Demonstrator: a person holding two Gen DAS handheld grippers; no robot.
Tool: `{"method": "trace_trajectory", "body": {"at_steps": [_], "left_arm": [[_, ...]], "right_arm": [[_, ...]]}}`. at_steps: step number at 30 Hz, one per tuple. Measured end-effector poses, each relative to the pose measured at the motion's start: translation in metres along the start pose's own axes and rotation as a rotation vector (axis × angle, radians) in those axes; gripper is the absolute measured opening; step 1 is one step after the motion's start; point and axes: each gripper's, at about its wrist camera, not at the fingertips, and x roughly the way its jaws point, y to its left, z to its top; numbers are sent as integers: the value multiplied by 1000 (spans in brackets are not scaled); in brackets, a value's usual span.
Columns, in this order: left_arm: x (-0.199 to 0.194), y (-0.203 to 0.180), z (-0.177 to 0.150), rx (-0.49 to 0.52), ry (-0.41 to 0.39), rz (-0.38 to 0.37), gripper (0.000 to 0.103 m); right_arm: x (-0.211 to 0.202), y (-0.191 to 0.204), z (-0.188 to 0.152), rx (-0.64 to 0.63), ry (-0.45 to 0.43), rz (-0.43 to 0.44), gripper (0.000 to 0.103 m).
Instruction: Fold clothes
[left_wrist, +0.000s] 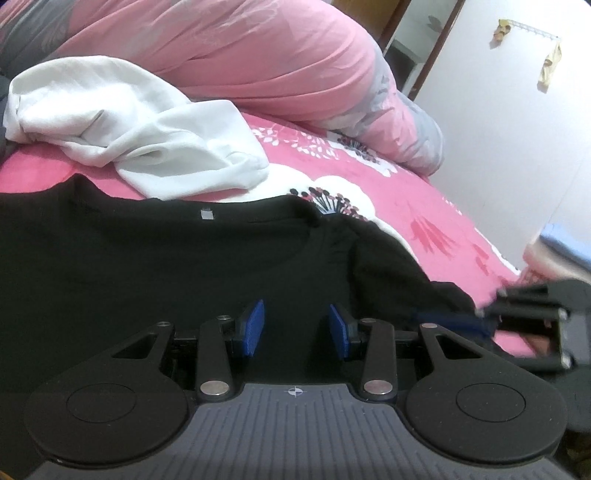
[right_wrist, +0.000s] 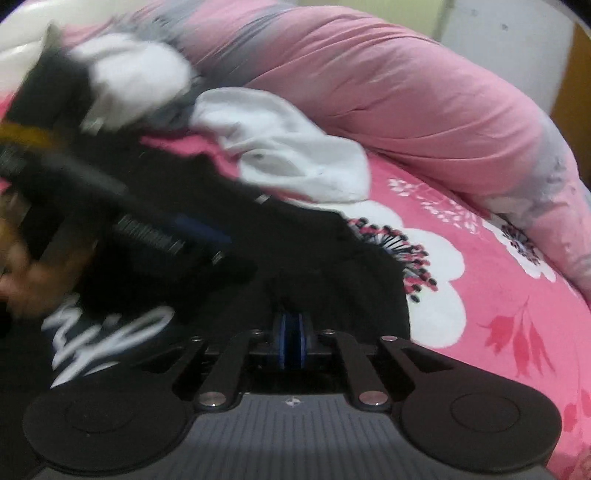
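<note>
A black T-shirt (left_wrist: 147, 266) lies spread on the pink floral bedsheet (left_wrist: 406, 206), its neck label facing up. My left gripper (left_wrist: 295, 328) sits low over the shirt below the collar, open, blue pads apart with only flat fabric beneath them. In the right wrist view the same shirt (right_wrist: 332, 251) shows white lettering at the lower left. My right gripper (right_wrist: 291, 339) has its pads nearly together, pinching a fold of the sleeve. The left wrist view shows the right gripper (left_wrist: 461, 321) blurred at the sleeve's edge. The left gripper (right_wrist: 199, 229) and a hand (right_wrist: 22, 280) appear blurred.
A crumpled white garment (left_wrist: 140, 140) (right_wrist: 288, 155) lies just beyond the black shirt. A bulky pink duvet (left_wrist: 240, 55) (right_wrist: 406, 92) fills the back of the bed. Folded pale blue cloth (left_wrist: 565, 240) sits past the bed's right edge, by a white wall.
</note>
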Motion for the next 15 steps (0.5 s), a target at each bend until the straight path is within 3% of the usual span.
{"method": "trace_trajectory", "body": {"at_steps": [2,4,10,13,15], "left_arm": [[0,-1,0,4,-1,2,39],[1,-2,-1,10,-3,5,39],[0,0,-2,11,-7,3,39],[0,1,-3,5,-10,-2,40],[1,2,-3,0,-11,-7,40]], "right_arm": [[-11,-3,-3,10,-15,21,18],[-25,-21,-4,106,-60,77,23],[-38,-100,-20,450,-112,20,35],[-12,-138,-40,584,-4,-26,42],[3,-159,-56,714,61,-1,43]]}}
